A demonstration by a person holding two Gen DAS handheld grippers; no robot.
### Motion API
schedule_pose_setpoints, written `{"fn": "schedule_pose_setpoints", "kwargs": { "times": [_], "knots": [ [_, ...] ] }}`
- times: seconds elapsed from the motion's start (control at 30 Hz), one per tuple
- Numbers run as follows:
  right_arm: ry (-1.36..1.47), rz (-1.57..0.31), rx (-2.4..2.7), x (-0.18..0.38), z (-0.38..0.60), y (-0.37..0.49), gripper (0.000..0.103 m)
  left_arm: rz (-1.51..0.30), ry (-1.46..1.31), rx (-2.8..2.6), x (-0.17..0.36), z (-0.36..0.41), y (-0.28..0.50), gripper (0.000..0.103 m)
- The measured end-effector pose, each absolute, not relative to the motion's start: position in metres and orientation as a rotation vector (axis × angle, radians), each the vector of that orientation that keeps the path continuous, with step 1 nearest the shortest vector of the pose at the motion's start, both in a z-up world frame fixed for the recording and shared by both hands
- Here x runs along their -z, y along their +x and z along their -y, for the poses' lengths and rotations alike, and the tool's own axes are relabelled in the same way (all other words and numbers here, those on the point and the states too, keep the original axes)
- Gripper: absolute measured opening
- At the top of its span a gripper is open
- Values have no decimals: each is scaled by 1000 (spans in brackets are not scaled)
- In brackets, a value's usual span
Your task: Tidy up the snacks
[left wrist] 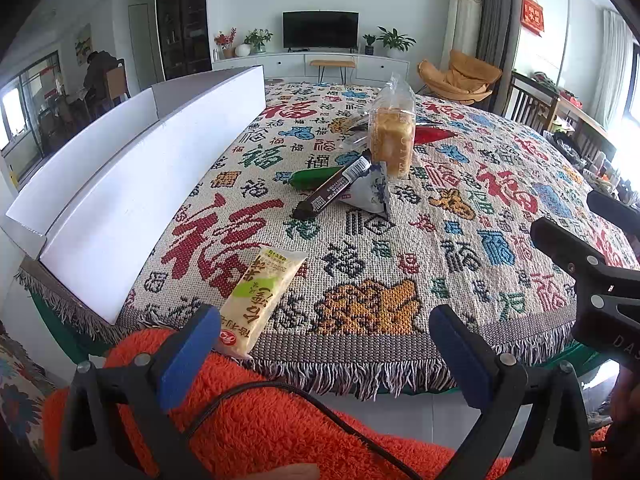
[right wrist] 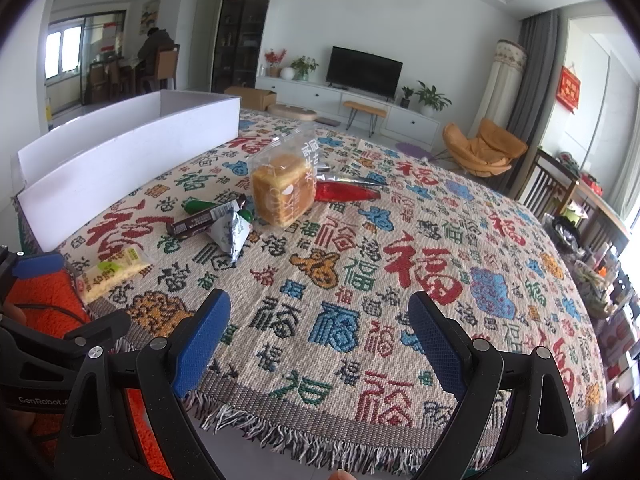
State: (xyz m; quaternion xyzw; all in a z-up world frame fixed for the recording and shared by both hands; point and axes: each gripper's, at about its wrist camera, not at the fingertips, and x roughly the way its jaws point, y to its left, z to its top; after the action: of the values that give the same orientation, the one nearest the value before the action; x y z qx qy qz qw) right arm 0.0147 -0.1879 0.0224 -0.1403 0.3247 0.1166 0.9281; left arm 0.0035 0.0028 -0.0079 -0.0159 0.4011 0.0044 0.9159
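— Colourful tablecloth (right wrist: 360,264) covers the table. Where are the snacks?
— Bread bag (right wrist: 280,192) sits at twelve o'clock, yellow packet (left wrist: 260,300) at ten. Left gripper (left wrist: 320,344) and right gripper (right wrist: 320,336) are both spread wide, holding nothing.

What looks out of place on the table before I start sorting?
The pale yellow snack packet lies apart from the other snacks, at the table's near edge, its end overhanging the fringe. The brown bar leans across the triangular pouch rather than lying flat. Nothing looks spilled or torn.
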Motion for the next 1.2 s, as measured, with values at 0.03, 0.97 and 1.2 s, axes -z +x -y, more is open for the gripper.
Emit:
{"fn": "schedule_pose_setpoints", "kwargs": {
  "times": [0.03,0.97,1.2],
  "knots": [
    [-288,-666,-238,-23,188,15,93,-825,-33,-9,8,-3,4,103],
    [-291,-673,-243,-20,186,15,93,-826,-34,-9,8,-3,4,103],
    [-294,-676,-244,-19,186,14,93,-827,-33,-9,8,-3,4,103]
  ]
}}
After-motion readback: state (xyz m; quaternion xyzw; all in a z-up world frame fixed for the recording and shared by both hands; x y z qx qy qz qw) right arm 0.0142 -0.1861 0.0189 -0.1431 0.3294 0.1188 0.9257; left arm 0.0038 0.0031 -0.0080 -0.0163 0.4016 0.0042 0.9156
